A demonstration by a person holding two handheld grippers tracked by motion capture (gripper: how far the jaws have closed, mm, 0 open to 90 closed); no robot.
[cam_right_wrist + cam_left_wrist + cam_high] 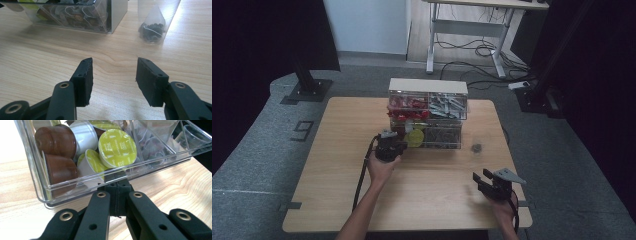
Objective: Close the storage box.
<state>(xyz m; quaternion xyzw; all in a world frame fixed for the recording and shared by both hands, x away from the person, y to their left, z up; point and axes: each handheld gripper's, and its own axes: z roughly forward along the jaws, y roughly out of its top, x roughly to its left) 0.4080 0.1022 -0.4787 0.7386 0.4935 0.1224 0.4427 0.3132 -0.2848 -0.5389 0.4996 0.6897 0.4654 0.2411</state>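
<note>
A clear drawer organizer [428, 86] stands at the back middle of the wooden table [337, 190]. Its lower left drawer [37, 170] holds brown capsules [56, 138] and yellow-lidded capsules [117, 147]. My left gripper [395, 137] [117, 186] is shut, its tips against the bottom front edge of that drawer; whether they pinch the edge is hidden. My right gripper [481, 176] [113, 72] hovers open near the table's front right corner with nothing between its jaws. Ahead of it a clear pyramid tea bag [152, 30] [476, 147] lies on the wood.
The upper drawers hold red items [407, 107] and pale sachets [447, 105]. The lower right drawer holds more clear tea bags [75, 17]. Behind the table, a desk frame [499, 45] and cables [482, 50] are on the floor, with a black stand base [307, 90] at the left.
</note>
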